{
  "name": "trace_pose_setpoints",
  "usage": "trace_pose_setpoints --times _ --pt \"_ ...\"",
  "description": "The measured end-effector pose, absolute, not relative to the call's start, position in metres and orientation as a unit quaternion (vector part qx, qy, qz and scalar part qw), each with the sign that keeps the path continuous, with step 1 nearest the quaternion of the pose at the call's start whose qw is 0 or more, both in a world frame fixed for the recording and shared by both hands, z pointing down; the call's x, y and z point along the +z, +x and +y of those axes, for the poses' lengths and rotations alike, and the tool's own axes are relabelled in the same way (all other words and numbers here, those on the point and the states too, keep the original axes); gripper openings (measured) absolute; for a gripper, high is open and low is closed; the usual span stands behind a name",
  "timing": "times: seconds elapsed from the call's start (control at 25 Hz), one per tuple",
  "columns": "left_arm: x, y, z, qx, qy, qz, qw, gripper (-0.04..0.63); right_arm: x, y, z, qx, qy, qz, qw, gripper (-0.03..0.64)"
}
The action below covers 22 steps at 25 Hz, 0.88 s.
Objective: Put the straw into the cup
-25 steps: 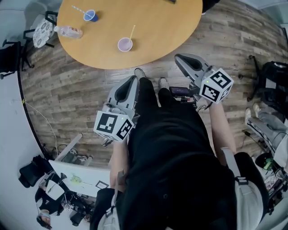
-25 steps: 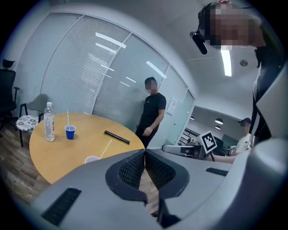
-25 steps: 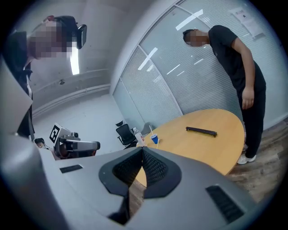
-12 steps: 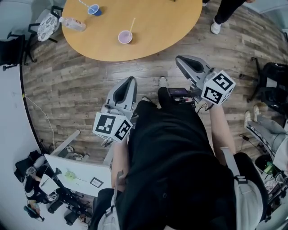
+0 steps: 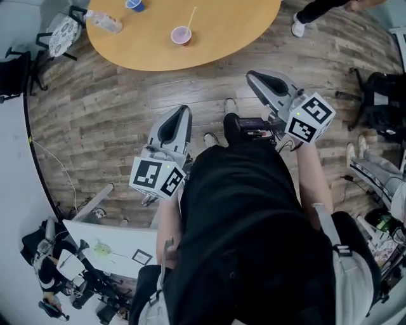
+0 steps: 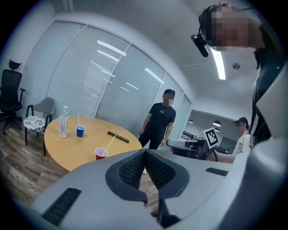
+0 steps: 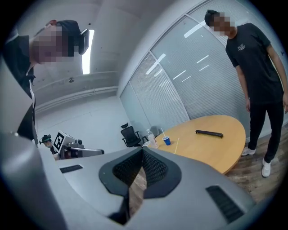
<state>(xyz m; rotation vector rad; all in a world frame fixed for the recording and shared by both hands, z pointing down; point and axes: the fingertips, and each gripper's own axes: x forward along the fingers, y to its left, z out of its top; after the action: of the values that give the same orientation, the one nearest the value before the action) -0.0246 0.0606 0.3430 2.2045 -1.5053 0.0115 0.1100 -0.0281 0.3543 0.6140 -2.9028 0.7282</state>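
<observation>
A red cup (image 5: 181,35) with a pale straw (image 5: 190,16) standing in it sits on the round wooden table (image 5: 222,32), far ahead of both grippers. The same cup (image 6: 101,153) and straw (image 6: 109,144) appear in the left gripper view. In the right gripper view only the straw (image 7: 176,144) rises above the jaws. A blue cup (image 5: 134,4) (image 6: 80,130) (image 7: 167,140) holds its own straw. My left gripper (image 5: 183,110) (image 6: 145,152) and right gripper (image 5: 251,75) (image 7: 142,150) hover over the floor by my legs, both shut and empty.
A water bottle (image 5: 104,22) (image 6: 63,122) and a black bar (image 6: 118,137) (image 7: 209,133) lie on the table. A person (image 6: 159,123) (image 7: 256,81) stands at its far side. Chairs (image 5: 61,35) stand at the left, bags (image 5: 380,95) at the right, a white board (image 5: 114,251) behind me.
The table and cups have slid toward the top of the head view, so I stand farther from them. A person's foot has come in at top right. Both grippers stay shut.
</observation>
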Motion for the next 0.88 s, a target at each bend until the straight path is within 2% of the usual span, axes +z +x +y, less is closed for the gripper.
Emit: trace_pose_setpoints --times 0.88 --pt "0.352 -0.047 0.208 -0.014 0.828 -0.505 0.242 0.015 0.339 0.079 0.146 0.191 0.227 -0.953 0.063 0.017"
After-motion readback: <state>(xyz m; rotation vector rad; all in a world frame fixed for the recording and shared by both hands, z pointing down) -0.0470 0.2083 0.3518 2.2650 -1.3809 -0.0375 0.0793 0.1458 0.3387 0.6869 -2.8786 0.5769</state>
